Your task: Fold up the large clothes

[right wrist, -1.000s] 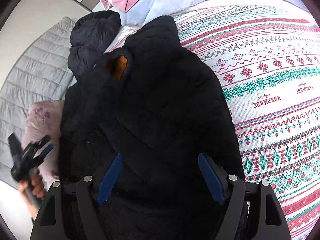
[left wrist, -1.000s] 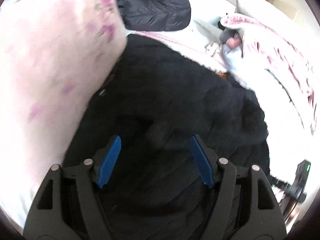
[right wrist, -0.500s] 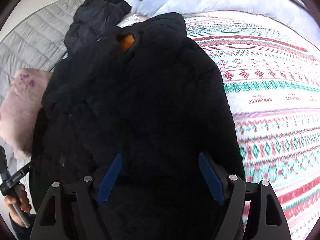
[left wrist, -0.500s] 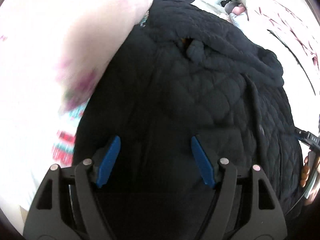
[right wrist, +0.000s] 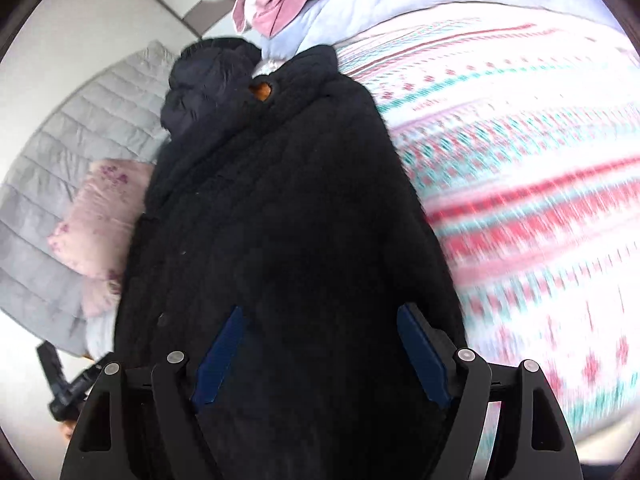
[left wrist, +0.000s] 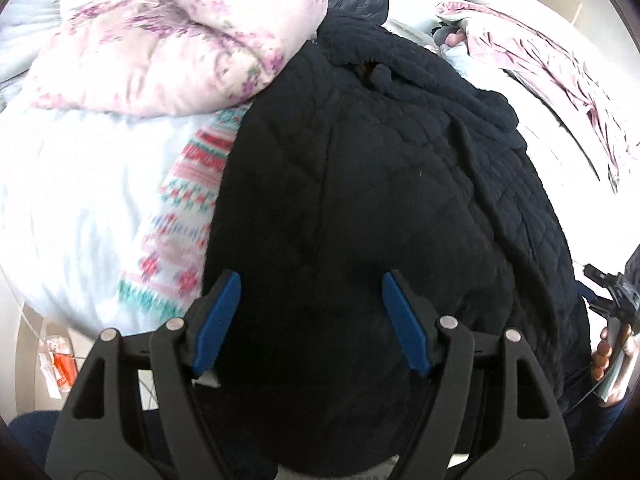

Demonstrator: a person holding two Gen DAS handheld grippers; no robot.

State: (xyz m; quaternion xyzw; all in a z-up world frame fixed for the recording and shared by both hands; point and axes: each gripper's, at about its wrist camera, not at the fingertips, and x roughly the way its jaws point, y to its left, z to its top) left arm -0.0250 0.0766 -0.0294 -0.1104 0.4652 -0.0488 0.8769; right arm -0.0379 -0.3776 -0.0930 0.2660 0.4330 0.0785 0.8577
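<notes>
Over black coat (left wrist: 360,200), jaws apart.

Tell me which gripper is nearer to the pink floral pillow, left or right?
Left. The pink floral pillow lies beside the black coat on the left gripper's side. The right gripper is at the coat's opposite edge, by the patterned blanket.

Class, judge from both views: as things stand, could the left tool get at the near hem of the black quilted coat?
Probably yes. The left tool is open right over the black quilted coat, with nothing between its fingers and the fabric.
</notes>
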